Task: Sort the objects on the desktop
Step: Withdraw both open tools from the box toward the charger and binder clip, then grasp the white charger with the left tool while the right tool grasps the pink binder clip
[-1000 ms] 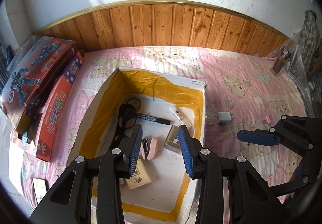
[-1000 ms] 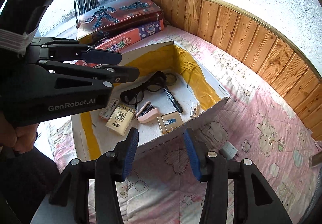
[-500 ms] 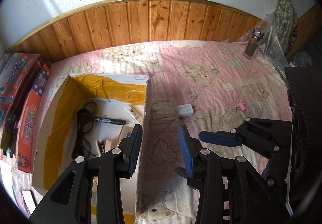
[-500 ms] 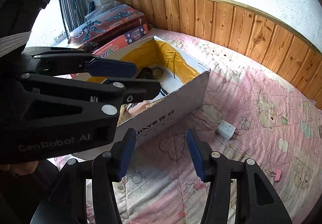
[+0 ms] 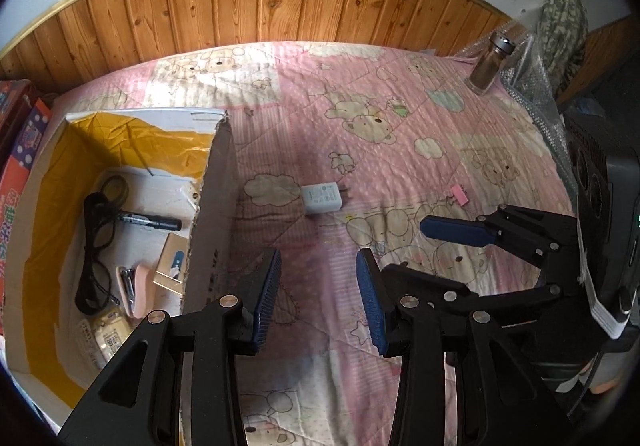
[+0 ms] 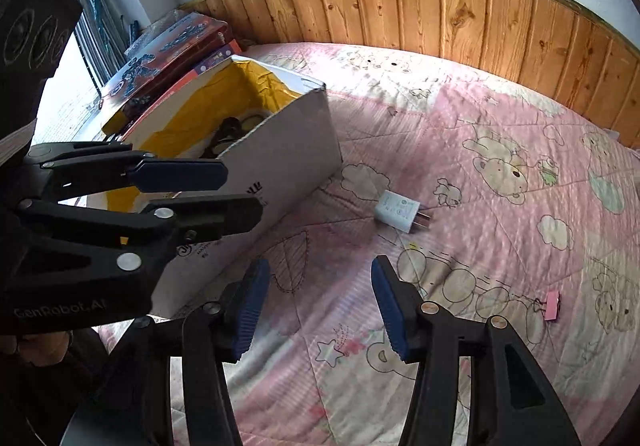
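A white plug charger (image 5: 322, 198) lies on the pink quilt, also in the right wrist view (image 6: 396, 211). A small pink binder clip (image 5: 459, 193) lies to its right, also in the right wrist view (image 6: 552, 305). A cardboard box (image 5: 208, 205) lined with yellow tape holds black glasses (image 5: 94, 242), a marker (image 5: 150, 221), a pink stapler (image 5: 134, 288) and a gold card case (image 5: 168, 266). My left gripper (image 5: 318, 296) is open and empty, short of the charger. My right gripper (image 6: 318, 310) is open and empty, also short of the charger.
Toy boxes (image 6: 168, 57) are stacked left of the cardboard box. A glass jar (image 5: 490, 63) and bubble wrap (image 5: 532, 93) stand at the far right by the wood-panelled wall (image 5: 280, 5). A dark device (image 5: 604, 181) sits at the right edge.
Both grippers have swung right, away from above the box toward the quilt with the charger. Both stay open and empty.
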### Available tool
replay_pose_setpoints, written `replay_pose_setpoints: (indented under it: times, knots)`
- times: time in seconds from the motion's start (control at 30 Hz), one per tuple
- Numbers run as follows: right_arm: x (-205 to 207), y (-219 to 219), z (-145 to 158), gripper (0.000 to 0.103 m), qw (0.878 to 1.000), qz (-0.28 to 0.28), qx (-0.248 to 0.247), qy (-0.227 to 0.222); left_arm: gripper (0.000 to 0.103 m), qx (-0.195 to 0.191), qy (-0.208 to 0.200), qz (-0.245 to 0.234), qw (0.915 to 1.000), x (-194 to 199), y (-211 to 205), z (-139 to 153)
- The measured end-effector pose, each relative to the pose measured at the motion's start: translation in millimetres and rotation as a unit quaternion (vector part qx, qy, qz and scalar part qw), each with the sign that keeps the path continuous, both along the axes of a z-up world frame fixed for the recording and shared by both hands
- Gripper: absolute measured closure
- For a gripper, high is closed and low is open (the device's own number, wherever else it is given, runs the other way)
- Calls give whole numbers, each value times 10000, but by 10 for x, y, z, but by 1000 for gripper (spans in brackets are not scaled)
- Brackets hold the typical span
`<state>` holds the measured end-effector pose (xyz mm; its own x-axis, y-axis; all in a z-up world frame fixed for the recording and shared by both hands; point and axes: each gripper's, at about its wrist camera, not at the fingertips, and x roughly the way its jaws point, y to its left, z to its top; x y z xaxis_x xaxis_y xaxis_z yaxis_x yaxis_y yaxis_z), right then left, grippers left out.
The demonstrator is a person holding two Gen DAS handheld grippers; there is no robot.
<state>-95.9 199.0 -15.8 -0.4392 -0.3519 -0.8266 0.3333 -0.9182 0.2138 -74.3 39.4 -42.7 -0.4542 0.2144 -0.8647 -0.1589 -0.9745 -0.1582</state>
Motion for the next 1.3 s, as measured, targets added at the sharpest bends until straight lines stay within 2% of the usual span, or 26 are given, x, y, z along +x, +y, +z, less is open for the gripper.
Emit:
replay_pose_setpoints:
  times: [0.13,0.23,0.37,0.5,0.57,0.67,0.7,0.77,0.8,0.83,0.9,0.93,1.0,1.13,1.23,1.3]
  knots:
    - [-137,391,-138,45,9984,-481,-154,-258,59,-134,-50,-88,9999,-180,195,-197]
    - [-231,646,-213,45,9963,-757,-66,-400,57,-222,-128,-143,9996,-345,325,-379]
    - [-347,995,-268,38,9937,-1029,204,-395,57,-483,-257,8,9985,-587,374,-695]
    - [-450,1336,-388,37,9900,-1287,302,-500,57,-370,-377,261,9983,-852,300,-1030]
    - [-500,1462,-459,37,9886,-1353,344,-566,57,-218,-377,333,9985,-950,285,-1148]
    - [-555,1595,-579,37,9874,-1381,383,-671,55,253,-369,343,9984,-1017,354,-1216]
    - [-562,1635,-632,37,9870,-1382,410,-710,54,424,-427,275,9978,-1007,411,-1227]
    - [-581,1723,-761,37,9856,-1395,474,-829,53,887,-587,-252,9940,-950,590,-1213]
    - [-593,1771,-830,37,9846,-1414,495,-907,52,755,-461,-339,9955,-911,645,-1169]
    - [-606,1827,-901,37,9836,-1419,515,-987,52,430,-263,-262,9984,-889,668,-1122]
    - [-620,1912,-1032,37,9818,-1413,535,-1152,54,63,-117,-15,9999,-926,615,-1086]
    - [-618,1948,-1068,37,9819,-1400,501,-1173,54,-8,-92,70,9999,-959,581,-1080]
    - [-609,1974,-1056,35,9835,-1342,465,-1123,54,83,-42,43,9999,-1003,560,-1064]
    - [-553,1920,-1048,35,9849,-1119,622,-1162,53,220,-70,-260,9994,-1051,775,-1101]
    - [-481,1801,-1056,35,9873,-800,785,-1128,54,-216,-212,-280,9991,-1122,971,-1282]
    - [-466,1781,-1068,42,9870,-774,987,-1004,57,-371,15,-223,9991,-1106,1021,-1298]
